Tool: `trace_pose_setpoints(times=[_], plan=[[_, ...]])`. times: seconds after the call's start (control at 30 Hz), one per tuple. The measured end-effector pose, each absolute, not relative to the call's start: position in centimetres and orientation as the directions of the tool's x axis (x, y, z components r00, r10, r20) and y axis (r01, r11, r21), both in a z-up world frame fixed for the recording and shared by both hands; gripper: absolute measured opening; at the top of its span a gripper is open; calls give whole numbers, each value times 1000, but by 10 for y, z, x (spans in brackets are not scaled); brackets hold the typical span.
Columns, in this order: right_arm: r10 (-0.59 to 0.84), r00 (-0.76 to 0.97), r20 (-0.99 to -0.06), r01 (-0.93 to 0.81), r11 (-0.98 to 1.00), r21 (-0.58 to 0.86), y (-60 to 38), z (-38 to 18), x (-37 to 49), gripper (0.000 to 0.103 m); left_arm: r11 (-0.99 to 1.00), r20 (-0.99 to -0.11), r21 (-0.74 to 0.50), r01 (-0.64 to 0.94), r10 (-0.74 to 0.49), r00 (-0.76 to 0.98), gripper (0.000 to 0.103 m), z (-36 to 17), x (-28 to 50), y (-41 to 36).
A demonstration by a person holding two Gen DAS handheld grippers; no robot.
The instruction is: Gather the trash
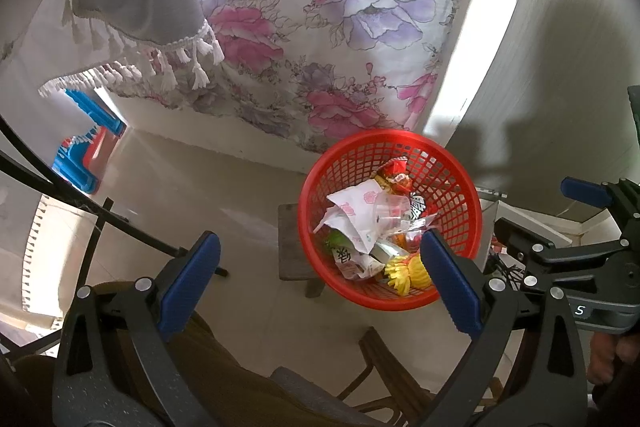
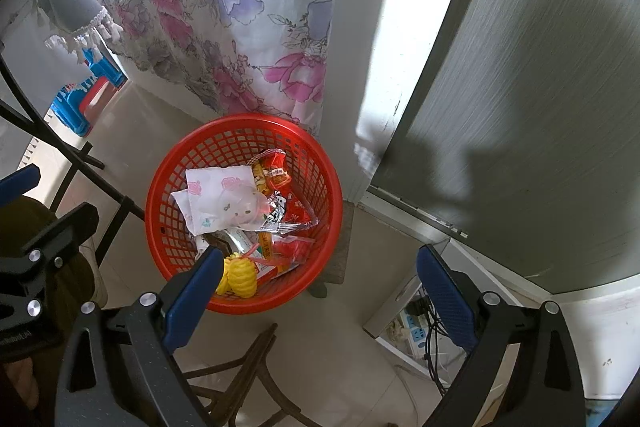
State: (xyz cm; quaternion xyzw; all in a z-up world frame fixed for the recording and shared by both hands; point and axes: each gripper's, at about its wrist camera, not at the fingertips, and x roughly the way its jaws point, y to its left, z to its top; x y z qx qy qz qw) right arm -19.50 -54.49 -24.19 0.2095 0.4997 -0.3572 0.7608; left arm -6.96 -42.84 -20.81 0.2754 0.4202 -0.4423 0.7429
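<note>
While both claws hang spread and empty above floor, red basket (image 2: 244, 211) sits on low stool by floral curtain (image 2: 224, 7), full of wrappers (image 2: 218, 197). Left gripper (image 1: 320, 283), right gripper (image 2: 320, 291): judged next, seek remaining litter; approach pieces edge-on.

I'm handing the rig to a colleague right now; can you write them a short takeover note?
Left gripper: open, holding nothing, above the floor beside the basket.
Right gripper: open, holding nothing, over the basket's near edge.
Red basket: sits on a small stool by the floral curtain. It already holds a white paper wrapper, red snack packets, clear plastic and a yellow piece.
Done: that trash is in the basket.
Left: no loose trash shows in either view; look around for more before stopping.
</note>
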Motion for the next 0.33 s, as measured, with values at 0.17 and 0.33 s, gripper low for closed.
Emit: trace_pose_setpoints(times=[0.17,0.33], plan=[[-331,245,-911,753,657,-36,-545,-243,-195,95,463,-870,36,886,-422,256,96,-209,-69,-428],[-330,245,-912,754,656,-35,-544,-243,-194,95,457,-867,40,889,-426,258,96,-208,-70,-428]])
